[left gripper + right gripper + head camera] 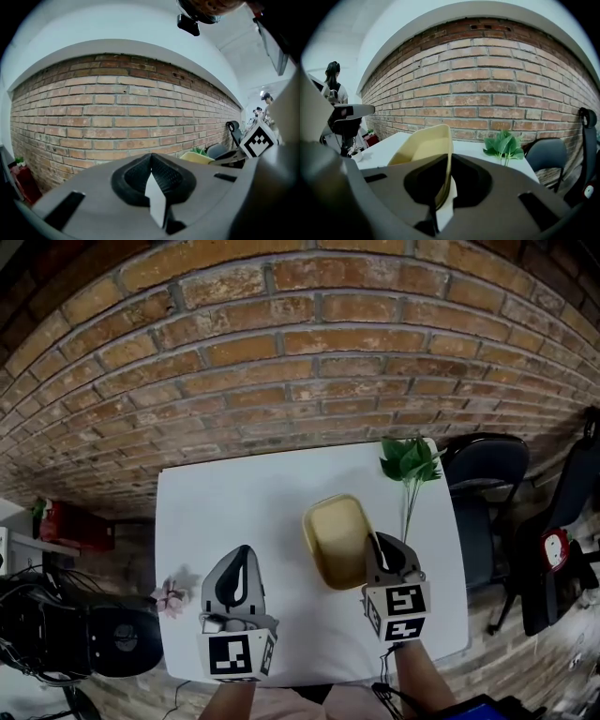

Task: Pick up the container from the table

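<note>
A shallow yellow container [337, 538] hangs tilted over the white table [244, 493], right of its middle. My right gripper [376, 547] is shut on the container's near right rim. In the right gripper view the thin yellow wall [424, 145] runs straight into the gripper [443, 185], pinched between the pads. My left gripper [238, 560] hovers left of the container, apart from it. Its jaws meet in a closed line [151, 171] with nothing between them. The container shows past it as a yellow edge [197, 157].
A green leafy sprig [411, 463] stands at the table's far right corner. A small pink flower pot [172, 598] sits at the near left edge. Dark chairs [483, 474] stand right of the table, and a brick wall [309, 352] rises behind it. A person [333, 84] stands far left.
</note>
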Tool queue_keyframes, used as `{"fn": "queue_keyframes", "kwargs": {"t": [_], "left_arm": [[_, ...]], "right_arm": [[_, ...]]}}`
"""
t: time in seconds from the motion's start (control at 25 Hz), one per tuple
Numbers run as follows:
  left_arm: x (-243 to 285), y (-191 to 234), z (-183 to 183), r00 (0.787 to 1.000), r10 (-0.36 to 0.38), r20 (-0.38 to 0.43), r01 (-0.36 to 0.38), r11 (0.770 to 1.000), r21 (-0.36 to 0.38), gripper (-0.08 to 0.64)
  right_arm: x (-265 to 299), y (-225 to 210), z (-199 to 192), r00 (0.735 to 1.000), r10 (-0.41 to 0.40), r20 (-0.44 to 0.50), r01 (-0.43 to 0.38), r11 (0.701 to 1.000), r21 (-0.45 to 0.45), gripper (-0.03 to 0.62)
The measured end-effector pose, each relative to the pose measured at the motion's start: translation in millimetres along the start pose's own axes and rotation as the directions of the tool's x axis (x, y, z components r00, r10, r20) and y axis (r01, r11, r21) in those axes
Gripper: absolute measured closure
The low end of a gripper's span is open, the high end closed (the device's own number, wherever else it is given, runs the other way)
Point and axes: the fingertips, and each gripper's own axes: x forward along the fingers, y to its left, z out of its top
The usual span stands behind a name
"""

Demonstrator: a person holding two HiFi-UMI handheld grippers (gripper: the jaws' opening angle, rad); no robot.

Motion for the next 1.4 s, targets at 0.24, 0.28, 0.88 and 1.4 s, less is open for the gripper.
{"fn": "queue_keyframes", "kwargs": {"t": [0.24, 0.28, 0.88, 1.4], "left_arm": [[-14, -3, 16, 0.999, 0.005, 0.042, -0.005, 1.0, 0.007, 0.551], [-16, -3, 19, 0.999, 0.005, 0.051, -0.006, 1.0, 0.008, 0.551], [-58, -14, 66, 0.985, 0.025, 0.169, -0.031, 0.999, 0.03, 0.551], [-91, -28, 115, 0.963, 0.035, 0.268, -0.047, 0.998, 0.039, 0.551]], "right_arm": [[-20, 2, 21, 0.998, -0.006, 0.058, 0.007, 1.0, -0.008, 0.572], [-23, 2, 24, 0.998, -0.008, 0.069, 0.009, 1.0, -0.011, 0.573], [-83, 9, 74, 0.974, -0.005, 0.225, 0.016, 0.999, -0.048, 0.574], [-137, 11, 114, 0.938, 0.001, 0.347, 0.03, 0.996, -0.084, 0.574]]}}
